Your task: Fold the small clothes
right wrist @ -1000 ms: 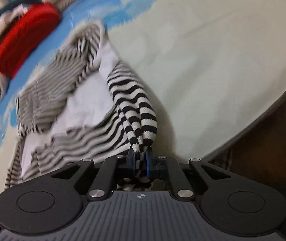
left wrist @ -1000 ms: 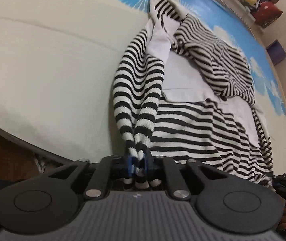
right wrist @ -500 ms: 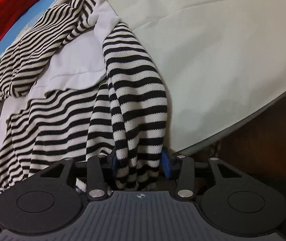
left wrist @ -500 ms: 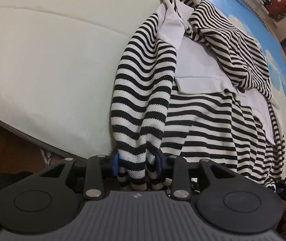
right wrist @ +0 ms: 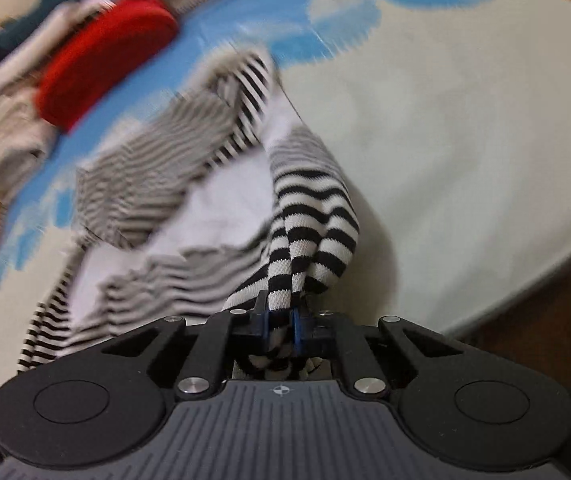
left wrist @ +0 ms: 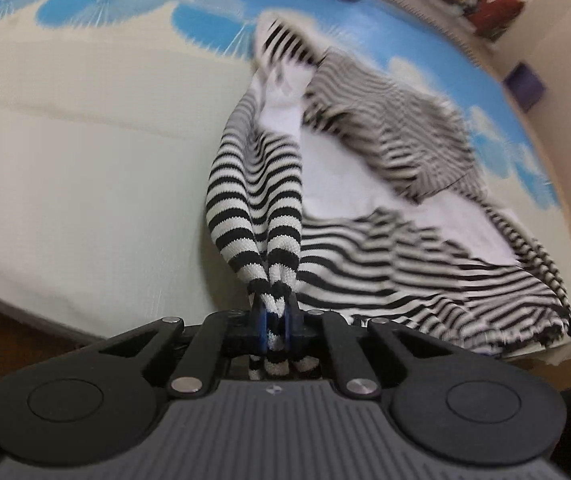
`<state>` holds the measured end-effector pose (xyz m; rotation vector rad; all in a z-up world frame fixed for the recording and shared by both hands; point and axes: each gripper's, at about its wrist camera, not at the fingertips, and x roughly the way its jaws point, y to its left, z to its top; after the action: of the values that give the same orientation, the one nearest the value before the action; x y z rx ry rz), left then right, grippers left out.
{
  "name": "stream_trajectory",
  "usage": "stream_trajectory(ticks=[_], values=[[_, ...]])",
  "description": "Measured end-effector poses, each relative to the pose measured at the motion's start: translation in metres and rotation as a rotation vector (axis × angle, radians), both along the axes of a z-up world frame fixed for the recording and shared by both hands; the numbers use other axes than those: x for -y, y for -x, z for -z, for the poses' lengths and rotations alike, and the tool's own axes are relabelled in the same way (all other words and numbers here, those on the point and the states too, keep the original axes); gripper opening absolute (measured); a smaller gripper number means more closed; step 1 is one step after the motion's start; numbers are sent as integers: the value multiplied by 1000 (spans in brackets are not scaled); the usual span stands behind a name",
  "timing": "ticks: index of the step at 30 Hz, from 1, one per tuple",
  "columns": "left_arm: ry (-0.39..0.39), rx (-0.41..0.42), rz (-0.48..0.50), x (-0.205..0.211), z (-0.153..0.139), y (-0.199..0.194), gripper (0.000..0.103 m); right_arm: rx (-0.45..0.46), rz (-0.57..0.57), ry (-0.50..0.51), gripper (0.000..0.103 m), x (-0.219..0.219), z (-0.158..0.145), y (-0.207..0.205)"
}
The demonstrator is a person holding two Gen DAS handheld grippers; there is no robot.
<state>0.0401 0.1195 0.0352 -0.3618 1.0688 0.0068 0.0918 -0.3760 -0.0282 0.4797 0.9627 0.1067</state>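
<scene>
A black-and-white striped garment [left wrist: 385, 208] with a plain white panel lies on the bed, partly bunched; it also shows in the right wrist view [right wrist: 173, 200]. My left gripper [left wrist: 275, 322] is shut on a bunched striped edge [left wrist: 261, 216] of the garment and lifts it off the bed near the front edge. My right gripper [right wrist: 281, 326] is shut on another striped edge [right wrist: 313, 216] of the same garment, lifted likewise. Both views are blurred by motion.
The bed cover [left wrist: 85, 152] is cream with blue and white cloud patches. A red cushion [right wrist: 105, 60] and a pile of folded clothes [right wrist: 1, 136] lie at the far side. The bed's front edge [right wrist: 525, 288] drops to a brown floor.
Half a second ago both grippers stood open around the striped edges low on the bed. Now both are shut on the fabric and have lifted it, pulling the folds taut.
</scene>
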Motion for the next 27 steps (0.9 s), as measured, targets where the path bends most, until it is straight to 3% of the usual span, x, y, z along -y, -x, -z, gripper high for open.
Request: stream_trajectory(ticks=[5,9,15,20,27], values=[[32,96,53,-6,-55,20,7,99,1,-86,10,17,-49,12],[47,136,95,-9,-97,52,7,118,-29,-134,10,30,-85,42],[71,166,124,-13,-125,79,7,157,-80,-159,9,39,-123,81],[74,164,107,-21,-108,21,7,110,-58,-158,10,34,-109,42],[129,72,9,-44,-34,-123,8,38,-42,-110,10,16,-58,-90]])
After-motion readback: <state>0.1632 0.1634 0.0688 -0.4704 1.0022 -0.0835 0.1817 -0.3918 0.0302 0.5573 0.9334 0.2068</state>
